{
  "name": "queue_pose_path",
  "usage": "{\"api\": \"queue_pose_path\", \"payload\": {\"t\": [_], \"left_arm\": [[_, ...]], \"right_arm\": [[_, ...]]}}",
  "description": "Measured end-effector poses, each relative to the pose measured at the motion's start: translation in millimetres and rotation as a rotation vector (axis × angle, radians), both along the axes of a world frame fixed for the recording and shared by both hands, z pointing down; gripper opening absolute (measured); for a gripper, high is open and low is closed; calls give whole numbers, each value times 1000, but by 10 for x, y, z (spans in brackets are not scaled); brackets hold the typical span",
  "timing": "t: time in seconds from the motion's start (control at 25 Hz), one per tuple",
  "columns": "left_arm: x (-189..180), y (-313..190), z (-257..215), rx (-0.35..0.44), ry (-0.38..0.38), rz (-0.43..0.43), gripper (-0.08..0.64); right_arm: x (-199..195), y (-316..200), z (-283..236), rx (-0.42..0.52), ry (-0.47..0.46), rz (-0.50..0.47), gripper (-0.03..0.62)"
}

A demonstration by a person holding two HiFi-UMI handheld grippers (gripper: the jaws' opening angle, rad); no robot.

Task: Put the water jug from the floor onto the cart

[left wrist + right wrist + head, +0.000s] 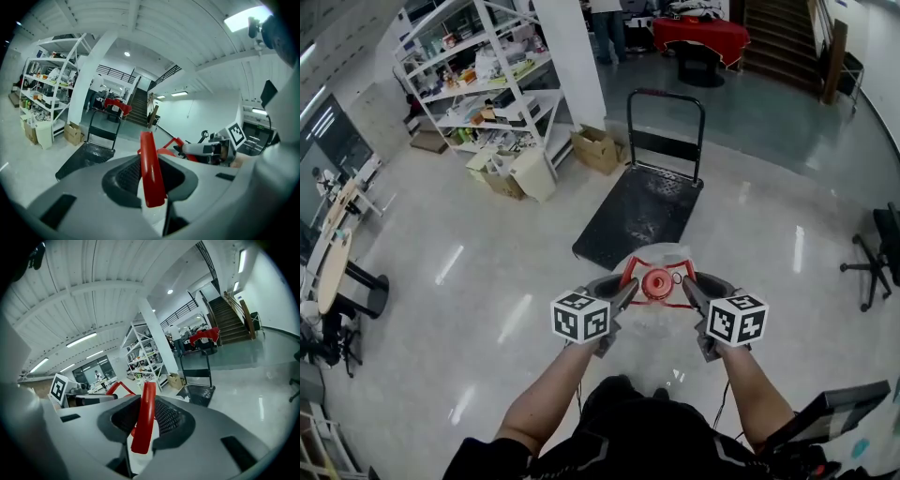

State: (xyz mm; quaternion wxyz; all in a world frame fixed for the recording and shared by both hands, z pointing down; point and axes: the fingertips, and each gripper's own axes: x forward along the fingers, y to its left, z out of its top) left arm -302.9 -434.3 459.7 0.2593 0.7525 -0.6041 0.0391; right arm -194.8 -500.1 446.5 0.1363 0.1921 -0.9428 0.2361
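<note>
The water jug (661,314) is clear with a red cap (657,283) and a red handle (630,270), and it hangs above the floor in front of me. My left gripper (628,289) is shut on the left side of the handle. My right gripper (687,286) is shut on its right side. A red handle strap (149,161) runs between the jaws in the left gripper view, and another red strap (145,413) does so in the right gripper view. The black flat cart (642,211) with its upright push bar (666,98) stands just beyond the jug.
White shelving (478,75) with boxes (595,148) at its foot stands at the far left, beside a white pillar (572,56). An office chair (879,258) is at the right, desks (333,253) at the left. A red-covered table (698,33) and stairs (783,37) lie behind the cart.
</note>
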Motion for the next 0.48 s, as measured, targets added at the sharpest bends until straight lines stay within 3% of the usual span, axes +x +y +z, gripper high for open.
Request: {"api": "queue_pose_path", "payload": {"t": [0.2,0.48], "left_arm": [[-414,-620,42,15,2,-2,77],[-1024,-1405,194,16,20,57,77]], "right_arm": [[-430,-622,44,17,-6,2,89],[-1055,-1360,176,-10,14,50,89]]}}
